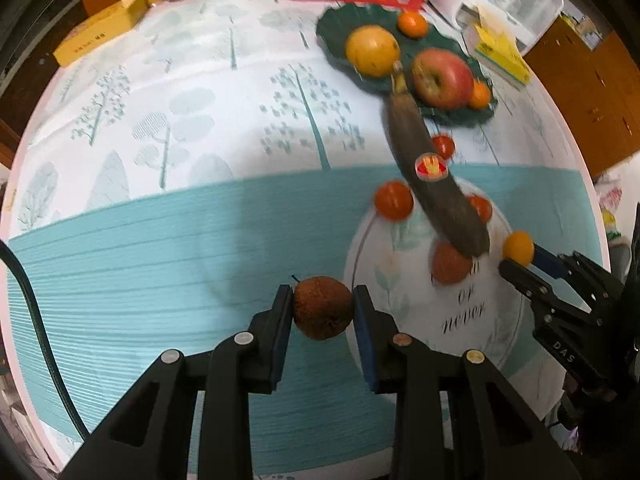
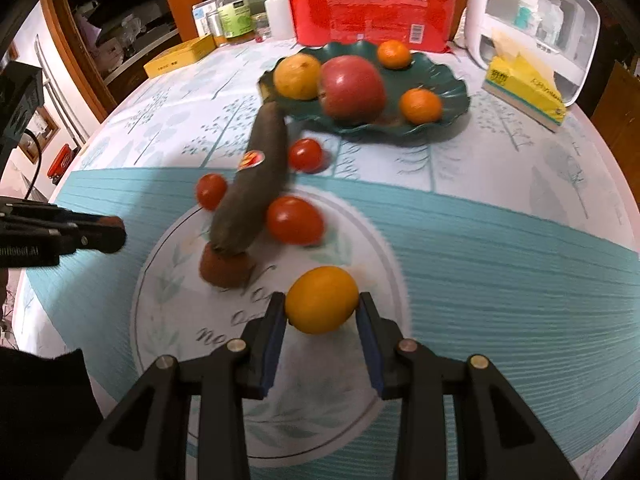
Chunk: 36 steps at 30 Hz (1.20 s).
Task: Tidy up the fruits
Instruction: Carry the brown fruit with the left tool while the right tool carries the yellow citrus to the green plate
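My left gripper [image 1: 322,300] is shut on a small brown round fruit [image 1: 322,307], held above the teal cloth left of the white plate [image 1: 472,320]. My right gripper [image 2: 322,304] is shut on a small yellow-orange fruit [image 2: 322,299] over the white plate [image 2: 360,380]; it also shows in the left wrist view [image 1: 518,246]. A blackened banana [image 2: 256,184] lies from the white plate toward the dark green plate [image 2: 452,120]. That plate holds a red apple [image 2: 352,86], a yellow fruit [image 2: 297,77] and two tangerines [image 2: 421,106]. Red tomatoes [image 2: 294,220] lie around the banana.
A red package [image 2: 372,8], bottles [image 2: 236,12], a yellow box [image 2: 180,56], a yellow tissue box [image 2: 524,88] and a white container [image 2: 532,12] line the table's far edge. A reddish-brown fruit [image 2: 224,268] sits under the banana's end.
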### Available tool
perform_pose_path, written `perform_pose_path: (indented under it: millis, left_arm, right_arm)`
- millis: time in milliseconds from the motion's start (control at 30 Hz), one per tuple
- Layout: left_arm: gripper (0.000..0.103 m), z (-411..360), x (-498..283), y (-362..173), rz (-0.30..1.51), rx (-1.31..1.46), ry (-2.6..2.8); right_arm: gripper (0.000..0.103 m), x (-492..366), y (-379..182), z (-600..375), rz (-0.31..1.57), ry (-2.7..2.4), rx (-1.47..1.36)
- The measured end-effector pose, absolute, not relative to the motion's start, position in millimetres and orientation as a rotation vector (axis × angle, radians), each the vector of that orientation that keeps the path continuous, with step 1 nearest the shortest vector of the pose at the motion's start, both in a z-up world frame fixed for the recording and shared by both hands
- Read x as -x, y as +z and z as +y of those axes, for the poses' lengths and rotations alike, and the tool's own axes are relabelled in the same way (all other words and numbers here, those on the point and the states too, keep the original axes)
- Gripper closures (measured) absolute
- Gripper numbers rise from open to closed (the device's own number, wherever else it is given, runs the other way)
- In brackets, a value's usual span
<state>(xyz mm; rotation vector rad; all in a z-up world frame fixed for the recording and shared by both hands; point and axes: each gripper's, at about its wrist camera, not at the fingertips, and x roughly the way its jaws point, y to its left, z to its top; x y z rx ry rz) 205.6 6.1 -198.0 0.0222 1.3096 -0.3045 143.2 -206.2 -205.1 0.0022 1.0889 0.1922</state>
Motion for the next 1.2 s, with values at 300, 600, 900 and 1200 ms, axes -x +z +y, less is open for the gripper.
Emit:
perform_pose_path:
  millis: [300,600,900,1200]
  left_arm:
    - [0.074,-0.6,-248.6,-169.0,1.205,-0.023,-0.237]
    - [0.074,-31.8,-305.0,-137.1,1.092,-0.063,-0.209]
    - [0.074,-72.1,-347.4,-121.4,1.016,-0.112,-0.222]
    - [0.074,-106.2,-377.9,-125.8,1.008,-0.107,-0.245]
  right_arm:
    - [0.067,-172.8,-189.0,-246.6,1.039,0.184,0.03]
    - [0.067,-223.2,-167.2,-277.5,0.955,0.199,0.063]
    - [0.067,-267.1,-155.7,-293.0,0.892,0.221,0.076]
    - [0.067,-301.7,-154.7,-296.3,0.86,0.238,0.061]
